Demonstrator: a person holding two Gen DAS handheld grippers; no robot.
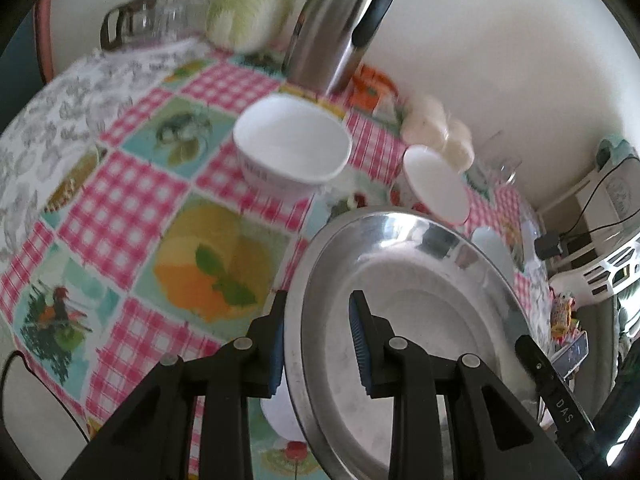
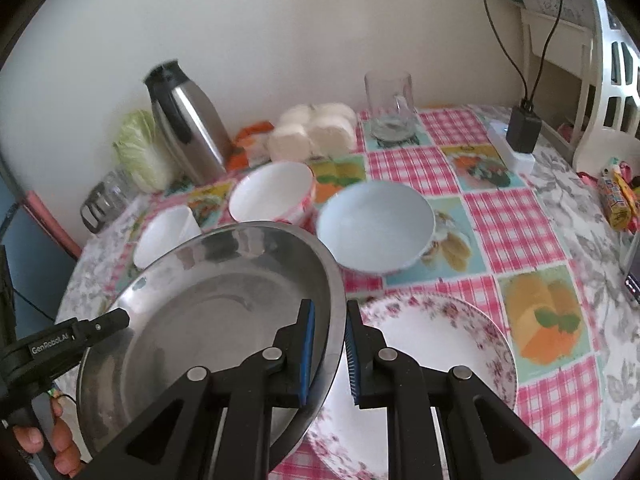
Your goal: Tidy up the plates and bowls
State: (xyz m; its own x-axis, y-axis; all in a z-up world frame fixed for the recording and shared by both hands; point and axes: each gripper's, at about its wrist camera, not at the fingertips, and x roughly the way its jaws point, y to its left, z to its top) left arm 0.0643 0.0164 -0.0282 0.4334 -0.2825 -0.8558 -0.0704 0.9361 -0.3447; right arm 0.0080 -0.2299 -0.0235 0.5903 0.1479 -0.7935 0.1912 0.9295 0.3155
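A steel plate (image 2: pixel 192 312) is held tilted above the table by both grippers. My right gripper (image 2: pixel 330 354) is shut on its right rim. My left gripper (image 1: pixel 318 344) straddles its left rim (image 1: pixel 296 360), fingers on either side, and also shows in the right wrist view (image 2: pixel 116 320). A floral plate (image 2: pixel 440 352) lies below the steel plate on the right. A pale blue bowl (image 2: pixel 376 224), a white bowl with pink trim (image 2: pixel 272 192) and a small white bowl (image 2: pixel 168 232) stand behind. The left wrist view shows a white bowl (image 1: pixel 292 144) and a tilted white bowl (image 1: pixel 436 184).
A steel thermos (image 2: pixel 184 124), cabbage (image 2: pixel 140 152), white buns (image 2: pixel 312 128), glass mug (image 2: pixel 390 104) and glass jar (image 2: pixel 104 200) stand along the wall. A power strip with charger (image 2: pixel 520 140) and snack packs (image 2: pixel 616 196) lie at the right. A white chair (image 2: pixel 608 80) stands beyond.
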